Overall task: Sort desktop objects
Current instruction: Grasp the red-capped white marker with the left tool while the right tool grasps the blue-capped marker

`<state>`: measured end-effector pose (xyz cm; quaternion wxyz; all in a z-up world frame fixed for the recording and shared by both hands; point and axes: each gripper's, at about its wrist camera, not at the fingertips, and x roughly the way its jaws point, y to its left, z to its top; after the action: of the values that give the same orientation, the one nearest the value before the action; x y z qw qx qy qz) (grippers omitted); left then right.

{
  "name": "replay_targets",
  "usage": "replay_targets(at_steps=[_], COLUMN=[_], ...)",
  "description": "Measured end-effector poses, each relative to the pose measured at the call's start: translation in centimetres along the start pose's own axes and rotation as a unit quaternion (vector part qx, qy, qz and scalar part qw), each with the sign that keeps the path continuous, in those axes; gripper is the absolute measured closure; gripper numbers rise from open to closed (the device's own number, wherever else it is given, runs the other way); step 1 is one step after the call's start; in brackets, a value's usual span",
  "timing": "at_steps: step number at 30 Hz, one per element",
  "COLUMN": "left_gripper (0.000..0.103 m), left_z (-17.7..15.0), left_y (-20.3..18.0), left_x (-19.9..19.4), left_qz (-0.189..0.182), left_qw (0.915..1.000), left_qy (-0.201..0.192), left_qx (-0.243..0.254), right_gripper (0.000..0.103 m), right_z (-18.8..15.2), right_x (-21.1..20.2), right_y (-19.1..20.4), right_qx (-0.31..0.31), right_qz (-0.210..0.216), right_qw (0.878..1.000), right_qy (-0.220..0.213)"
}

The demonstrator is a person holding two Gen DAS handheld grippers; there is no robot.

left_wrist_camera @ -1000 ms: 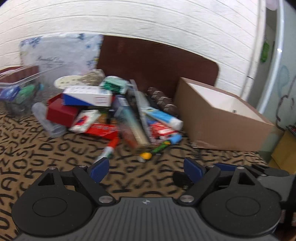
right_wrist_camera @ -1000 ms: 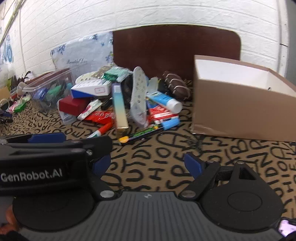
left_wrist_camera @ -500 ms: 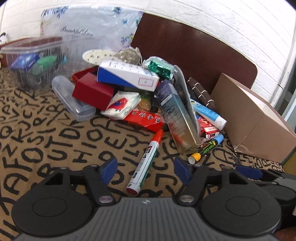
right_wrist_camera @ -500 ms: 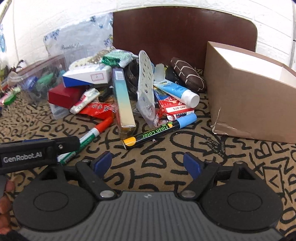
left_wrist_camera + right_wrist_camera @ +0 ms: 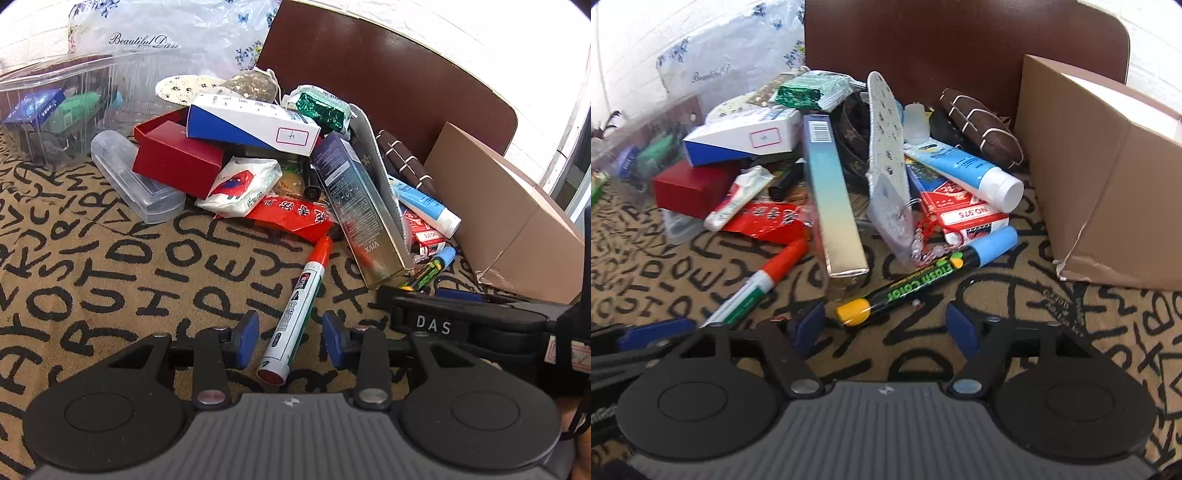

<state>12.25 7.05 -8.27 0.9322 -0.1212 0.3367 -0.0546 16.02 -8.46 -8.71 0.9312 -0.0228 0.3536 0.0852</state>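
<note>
A heap of desk objects lies on the lettered cloth: a white marker with a red cap (image 5: 295, 306), a black highlighter with a blue cap (image 5: 923, 277), a long teal box (image 5: 831, 195), a blue tube (image 5: 964, 170), a white and blue box (image 5: 251, 123) and a red box (image 5: 177, 158). My left gripper (image 5: 290, 338) is open with its blue pads on either side of the marker's lower end, not touching it. My right gripper (image 5: 882, 325) is open, just behind the highlighter's yellow end.
An open cardboard box (image 5: 1100, 177) stands at the right. A clear plastic bin (image 5: 55, 107) with several items stands at the far left. A clear case (image 5: 135, 177) lies beside the red box. A brown chair back (image 5: 960, 44) stands behind the heap.
Both grippers have moved forward and down toward the heap. The left one now straddles the marker with narrower jaws. The right one has come up to the highlighter's yellow end.
</note>
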Motion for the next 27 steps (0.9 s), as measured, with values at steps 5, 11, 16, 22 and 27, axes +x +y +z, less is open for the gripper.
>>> replay_targets(at_steps=[5, 11, 16, 22, 27], left_gripper=[0.083, 0.088, 0.088, 0.088, 0.086], left_z=[-0.1, -0.6, -1.6, -2.5, -2.9], left_y=[-0.5, -1.7, -2.9, -4.1, -5.3], left_x=[0.3, -0.2, -1.3, -2.5, -2.5], left_qz=[-0.005, -0.010, -0.030, -0.057, -0.046], left_qw=[0.9999, 0.9992, 0.9976, 0.9951, 0.9940], left_qy=[0.011, 0.022, 0.034, 0.056, 0.055], left_qx=[0.009, 0.031, 0.052, 0.058, 0.083], right_gripper=[0.079, 0.086, 0.089, 0.090, 0.085], right_z=[-0.3, -1.8, -3.8, -6.4, -7.1], right_x=[-1.1, -2.8, -5.2, -8.7, -10.7], right_y=[-1.3, -2.9, -4.4, -6.3, -7.2], right_qx=[0.015, 0.026, 0.009, -0.002, 0.009], right_qz=[-0.003, 0.010, 0.020, 0.022, 0.020], right_qw=[1.000, 1.000, 0.999, 0.999, 0.999], right_qy=[0.002, 0.010, 0.024, 0.043, 0.038])
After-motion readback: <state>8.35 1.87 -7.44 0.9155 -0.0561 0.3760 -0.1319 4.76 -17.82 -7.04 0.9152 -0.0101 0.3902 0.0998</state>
